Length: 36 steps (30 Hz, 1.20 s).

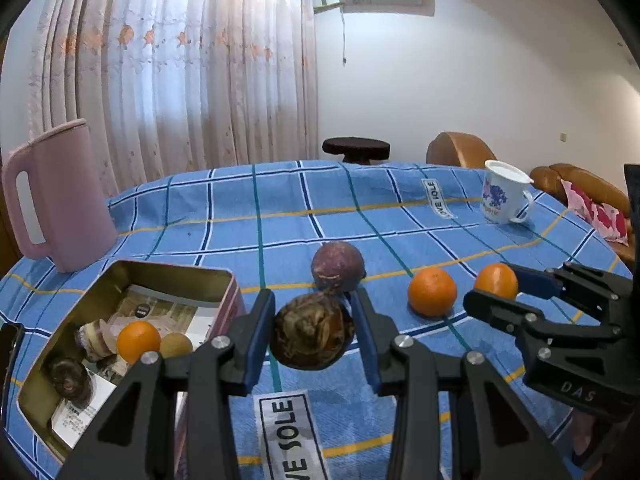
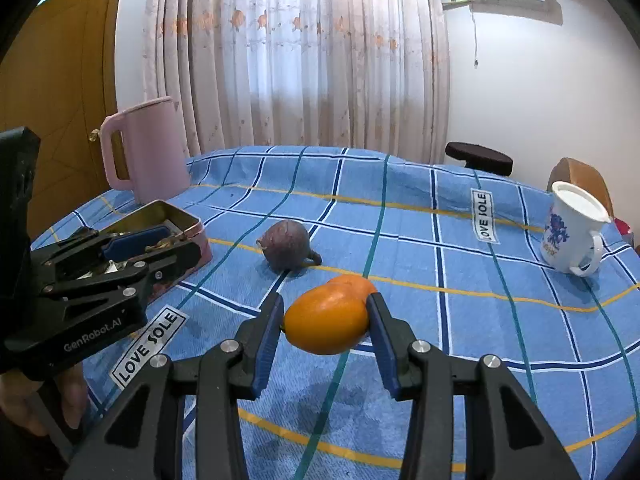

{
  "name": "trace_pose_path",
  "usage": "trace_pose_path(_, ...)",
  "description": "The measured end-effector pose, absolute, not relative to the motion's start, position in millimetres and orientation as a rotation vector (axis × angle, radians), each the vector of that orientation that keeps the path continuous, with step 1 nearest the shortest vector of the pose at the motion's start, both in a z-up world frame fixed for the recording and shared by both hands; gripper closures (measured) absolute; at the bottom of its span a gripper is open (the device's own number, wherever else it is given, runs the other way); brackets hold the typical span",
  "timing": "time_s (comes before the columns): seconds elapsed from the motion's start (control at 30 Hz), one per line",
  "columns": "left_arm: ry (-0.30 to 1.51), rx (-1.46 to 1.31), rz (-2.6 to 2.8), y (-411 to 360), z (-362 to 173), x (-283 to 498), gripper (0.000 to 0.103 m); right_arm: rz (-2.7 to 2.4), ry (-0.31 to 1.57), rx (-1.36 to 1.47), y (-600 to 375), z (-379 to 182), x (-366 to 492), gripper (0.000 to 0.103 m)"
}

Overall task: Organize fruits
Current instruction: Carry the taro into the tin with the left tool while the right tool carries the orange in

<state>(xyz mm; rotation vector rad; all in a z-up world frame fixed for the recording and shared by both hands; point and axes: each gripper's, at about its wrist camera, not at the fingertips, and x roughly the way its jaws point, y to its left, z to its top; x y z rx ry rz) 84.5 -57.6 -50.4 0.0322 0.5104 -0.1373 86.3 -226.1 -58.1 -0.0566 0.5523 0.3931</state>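
My left gripper (image 1: 312, 320) is shut on a brown wrinkled fruit (image 1: 310, 334), held just right of the open metal tin (image 1: 224, 280). The tin holds an orange (image 1: 138, 340), a small tan fruit (image 1: 176, 345), a dark round fruit (image 1: 69, 376) and a wrapped item. A purple fruit (image 1: 338, 266) lies on the blue checked cloth behind it, also in the right wrist view (image 2: 285, 249). My right gripper (image 2: 325, 320) is shut on an orange (image 2: 326, 324), seen from the left wrist view (image 1: 496, 280). A second orange (image 1: 432, 291) lies beside it, partly hidden in the right wrist view (image 2: 356, 282).
A pink jug (image 1: 60, 196) stands at the table's back left behind the tin. A white mug with a blue print (image 1: 502, 196) stands at the back right. A dark stool (image 1: 355, 148) and brown sofa (image 1: 580, 188) lie beyond the table.
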Motion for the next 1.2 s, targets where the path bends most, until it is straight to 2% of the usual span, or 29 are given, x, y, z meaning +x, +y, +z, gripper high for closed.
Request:
trace_pose_path(0.67, 0.405, 0.05, -0.077, -59.1, -41.7, 66.1, 0.062, 0.399, 0.406, -0.061, -230.3, -46.8, 62.9, 0.058)
trace_pose_path(1.2, 0.416, 0.019, -0.049, -43.0, -39.5, 67.4, 0.062, 0.406, 0.408, -0.092, -212.7, -44.6, 67.9, 0.058)
